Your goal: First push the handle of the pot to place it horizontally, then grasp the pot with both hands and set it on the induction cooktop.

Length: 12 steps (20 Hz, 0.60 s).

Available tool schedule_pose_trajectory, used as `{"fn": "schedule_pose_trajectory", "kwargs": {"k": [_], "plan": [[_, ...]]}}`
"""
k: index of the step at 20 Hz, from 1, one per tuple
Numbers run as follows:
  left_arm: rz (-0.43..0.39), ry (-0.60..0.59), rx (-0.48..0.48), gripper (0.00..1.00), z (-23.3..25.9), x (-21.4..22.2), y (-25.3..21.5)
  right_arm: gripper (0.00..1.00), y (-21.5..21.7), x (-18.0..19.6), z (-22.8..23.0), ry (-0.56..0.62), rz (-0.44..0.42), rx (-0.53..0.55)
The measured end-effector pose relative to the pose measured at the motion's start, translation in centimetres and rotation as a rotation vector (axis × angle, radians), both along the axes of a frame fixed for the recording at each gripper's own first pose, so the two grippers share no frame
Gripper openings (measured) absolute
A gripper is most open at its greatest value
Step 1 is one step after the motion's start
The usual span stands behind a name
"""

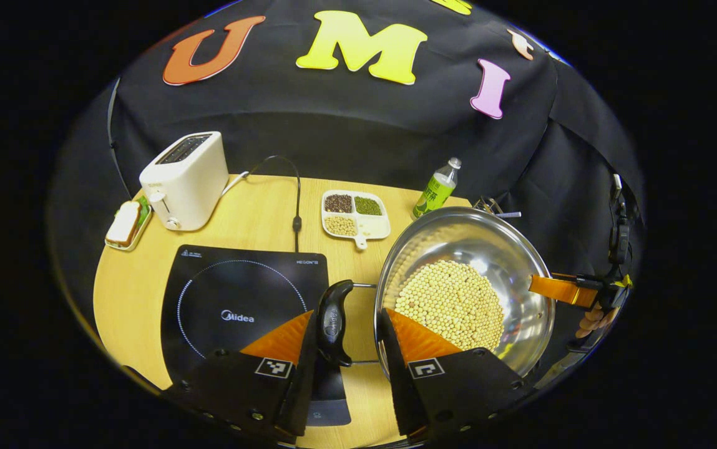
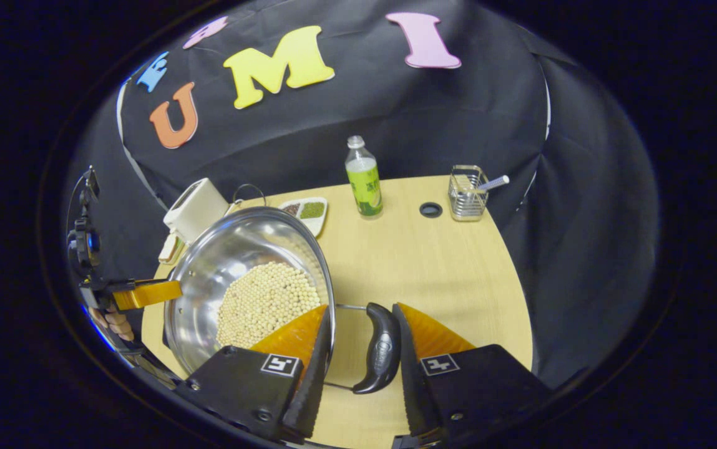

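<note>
A steel pot point(image 1: 458, 243) holding soybeans point(image 1: 452, 302) is just right of the black induction cooktop point(image 1: 239, 299). My left gripper point(image 1: 349, 318) is shut across the pot's black side handle point(image 1: 334, 321), one finger outside the handle and the other just inside the rim. At the opposite side my right gripper point(image 2: 361, 324) grips the other handle point(image 2: 383, 349) and the rim of the pot point(image 2: 233, 249) the same way. Each gripper also appears far off at the rim, the right one point(image 1: 561, 290) and the left one point(image 2: 146, 294). Whether the pot's base touches the table I cannot tell.
A white toaster point(image 1: 185, 178) and bread on a small plate point(image 1: 126, 223) stand behind the cooktop, with a cord and a divided dish of grains point(image 1: 355, 213). A green bottle point(image 2: 363, 178) and a wire caddy point(image 2: 467, 193) stand at the back. Bare tabletop point(image 2: 433, 274) lies beside the pot.
</note>
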<state>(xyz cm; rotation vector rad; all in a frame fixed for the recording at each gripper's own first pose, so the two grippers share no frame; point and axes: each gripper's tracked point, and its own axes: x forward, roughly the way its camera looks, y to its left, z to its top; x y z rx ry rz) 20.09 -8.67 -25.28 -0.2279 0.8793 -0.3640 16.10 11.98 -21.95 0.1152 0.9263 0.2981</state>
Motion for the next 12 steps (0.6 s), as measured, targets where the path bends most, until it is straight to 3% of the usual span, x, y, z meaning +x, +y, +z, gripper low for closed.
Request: {"fn": "schedule_pose_trajectory", "kwargs": {"k": [11, 12], "plan": [[0.126, -0.031, -0.023, 0.52, 1.4, -0.1, 14.2, 0.56, 13.4, -1.2, 2.7, -0.028, 0.105, 0.020], [0.136, -0.035, -0.020, 0.41, 1.5, 0.0, 15.6, 0.56, 14.7, -1.3, 2.7, -0.025, 0.115, 0.029]]}}
